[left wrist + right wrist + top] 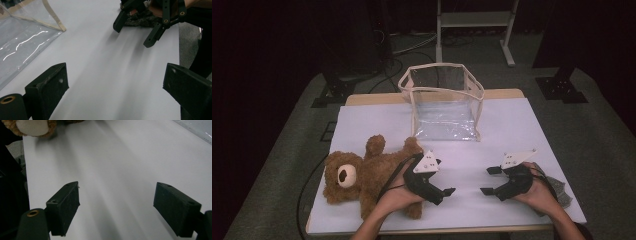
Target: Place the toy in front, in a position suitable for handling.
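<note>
A brown teddy bear (362, 175) lies on its back at the table's front left. Part of the bear (32, 126) shows at the top left of the right gripper view. A clear plastic bag with beige trim (444, 100) stands open at the back middle, and its side (25, 37) shows in the left gripper view. My left gripper (444, 177) rests beside the bear, open and empty (115, 85). My right gripper (487, 180) faces it from the right, open with only bare table between its jaws (117, 205). It also appears far off as the right gripper (136, 31).
A white sheet covers the table (512, 125). A dark grey fuzzy thing (557, 192) lies under the right hand near the front right edge. Behind the table stand a metal frame (472, 20) and black stand bases (562, 87), with cables on the floor.
</note>
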`<state>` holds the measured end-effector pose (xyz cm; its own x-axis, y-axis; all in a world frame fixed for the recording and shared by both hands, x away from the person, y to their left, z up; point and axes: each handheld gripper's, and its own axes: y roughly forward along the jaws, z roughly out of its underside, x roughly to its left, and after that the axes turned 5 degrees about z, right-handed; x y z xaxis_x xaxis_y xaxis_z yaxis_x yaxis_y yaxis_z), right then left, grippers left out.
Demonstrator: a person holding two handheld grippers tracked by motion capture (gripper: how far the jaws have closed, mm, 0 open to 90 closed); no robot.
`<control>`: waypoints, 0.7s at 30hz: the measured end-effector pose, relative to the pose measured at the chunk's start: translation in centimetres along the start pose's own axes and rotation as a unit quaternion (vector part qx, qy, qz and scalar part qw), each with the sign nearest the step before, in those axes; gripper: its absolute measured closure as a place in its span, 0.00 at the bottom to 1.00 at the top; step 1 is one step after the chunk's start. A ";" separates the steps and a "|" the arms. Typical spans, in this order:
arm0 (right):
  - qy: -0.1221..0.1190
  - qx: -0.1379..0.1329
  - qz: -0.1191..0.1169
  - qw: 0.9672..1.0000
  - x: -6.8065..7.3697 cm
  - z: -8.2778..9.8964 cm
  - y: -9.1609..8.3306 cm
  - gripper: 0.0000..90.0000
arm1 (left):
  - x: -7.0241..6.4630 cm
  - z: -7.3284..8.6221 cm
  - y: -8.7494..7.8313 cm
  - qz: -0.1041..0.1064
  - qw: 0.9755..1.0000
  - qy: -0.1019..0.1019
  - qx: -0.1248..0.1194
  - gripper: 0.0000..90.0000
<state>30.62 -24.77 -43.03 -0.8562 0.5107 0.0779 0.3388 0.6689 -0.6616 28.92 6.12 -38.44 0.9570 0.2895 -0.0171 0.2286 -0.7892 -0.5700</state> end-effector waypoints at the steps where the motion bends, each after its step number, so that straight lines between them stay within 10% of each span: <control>1: -0.001 0.000 0.000 1.000 0.1 0.0 0.0 0.21 | 0.0 0.0 -0.1 0.000 1.000 0.002 0.001 0.06; 21: -0.007 0.011 -0.006 1.000 0.5 -0.2 0.7 0.21 | 1.9 0.0 -5.6 -0.022 0.999 0.031 -0.011 0.06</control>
<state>30.54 -23.94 -43.35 -0.8655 0.4951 0.0754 0.3201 0.6626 -0.6771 29.50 11.06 -35.28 0.9548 0.2915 0.0586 0.2745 -0.7887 -0.5501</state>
